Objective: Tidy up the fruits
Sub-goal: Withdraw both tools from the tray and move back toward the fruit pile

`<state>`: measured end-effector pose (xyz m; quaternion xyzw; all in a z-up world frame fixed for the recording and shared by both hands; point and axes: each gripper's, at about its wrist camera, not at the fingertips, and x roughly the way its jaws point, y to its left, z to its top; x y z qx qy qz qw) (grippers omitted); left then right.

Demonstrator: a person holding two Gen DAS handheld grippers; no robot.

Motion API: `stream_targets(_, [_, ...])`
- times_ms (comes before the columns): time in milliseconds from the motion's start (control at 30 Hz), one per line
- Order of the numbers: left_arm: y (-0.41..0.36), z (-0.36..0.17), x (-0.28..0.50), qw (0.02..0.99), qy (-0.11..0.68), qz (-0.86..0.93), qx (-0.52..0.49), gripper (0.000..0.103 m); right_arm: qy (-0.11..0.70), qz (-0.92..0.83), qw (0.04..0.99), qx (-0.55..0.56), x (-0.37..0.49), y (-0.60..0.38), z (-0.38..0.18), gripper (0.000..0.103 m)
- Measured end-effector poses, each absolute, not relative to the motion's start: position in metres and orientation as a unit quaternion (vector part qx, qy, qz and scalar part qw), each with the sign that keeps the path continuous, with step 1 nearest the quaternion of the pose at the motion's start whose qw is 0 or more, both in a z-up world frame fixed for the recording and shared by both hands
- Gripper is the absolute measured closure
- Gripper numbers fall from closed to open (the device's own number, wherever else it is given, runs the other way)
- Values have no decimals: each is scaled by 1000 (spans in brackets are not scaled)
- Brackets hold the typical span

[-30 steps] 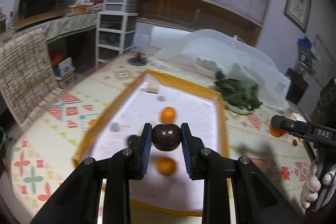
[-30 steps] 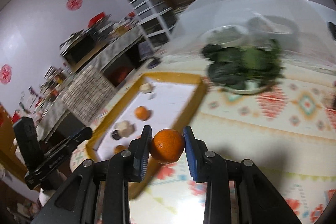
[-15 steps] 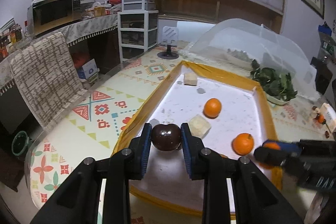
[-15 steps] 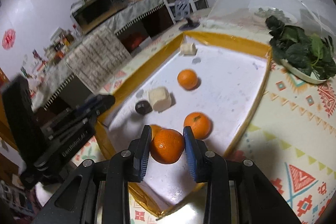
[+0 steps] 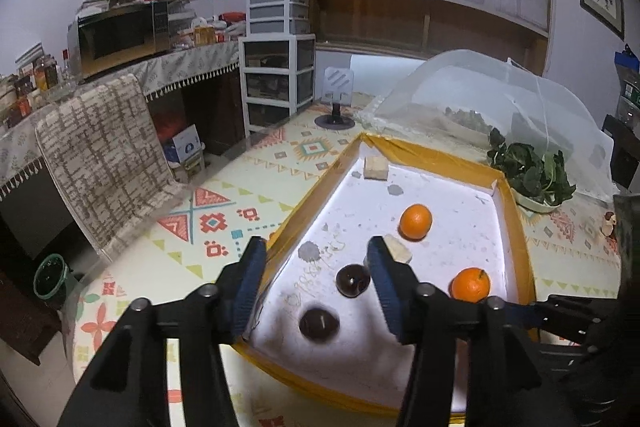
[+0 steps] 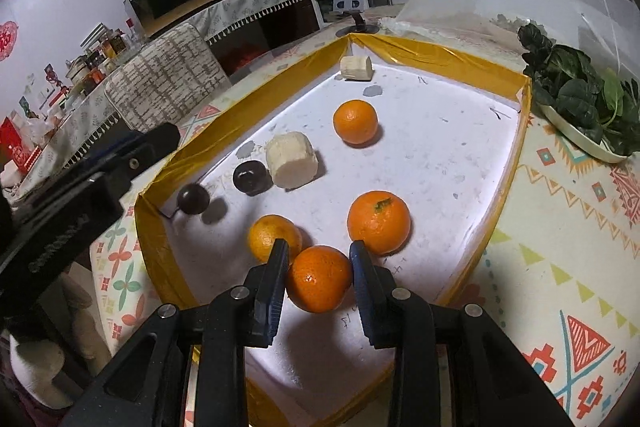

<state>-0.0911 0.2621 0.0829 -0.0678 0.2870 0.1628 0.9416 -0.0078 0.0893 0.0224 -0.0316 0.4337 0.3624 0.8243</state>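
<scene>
A white tray with a yellow rim [image 5: 440, 155] holds the fruit. My left gripper [image 5: 316, 247] hovers over its near left corner, its jaws opening with nothing pressed between them. Below it a dark round fruit [image 5: 319, 323] lies blurred on the tray, and a second dark fruit [image 5: 352, 279] sits just beyond. My right gripper [image 6: 319, 255] is shut on an orange [image 6: 319, 281] low over the tray's near end [image 6: 440, 53]. Two oranges [image 6: 274, 237] [image 6: 378, 221] lie just ahead of it, and a third [image 6: 355, 121] lies farther back.
Two cream blocks [image 6: 292, 160] [image 6: 356, 68] lie in the tray. A plate of green leaves [image 6: 580, 107] and a white mesh food cover [image 5: 500, 99] stand to the right. A chair with a patterned cover [image 5: 100, 155] is at the table's left edge.
My left gripper has opened and let go of the dark fruit, which now lies on the tray. The right gripper has carried its orange from beside the tray to low over the tray's near end.
</scene>
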Motion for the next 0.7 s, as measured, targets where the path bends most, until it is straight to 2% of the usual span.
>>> stream_targets(100, [257, 90, -94, 944, 280, 164, -63, 37, 431, 362, 826, -29, -9, 87, 24, 69])
stream_targets(233, [250, 97, -98, 944, 276, 171, -53, 31, 413, 364, 835, -24, -14, 80, 33, 65])
stream_targets(367, [239, 107, -104, 946, 271, 176, -42, 26, 391, 357, 848, -13, -20, 66, 48, 53])
stream_targets(533, [218, 117, -112, 946, 267, 182, -26, 19, 373, 337, 865, -6, -27, 40, 61, 52])
stream_targets(700, [182, 125, -120, 950, 260, 175, -12, 9, 353, 292, 889, -1, -41, -10, 68, 41])
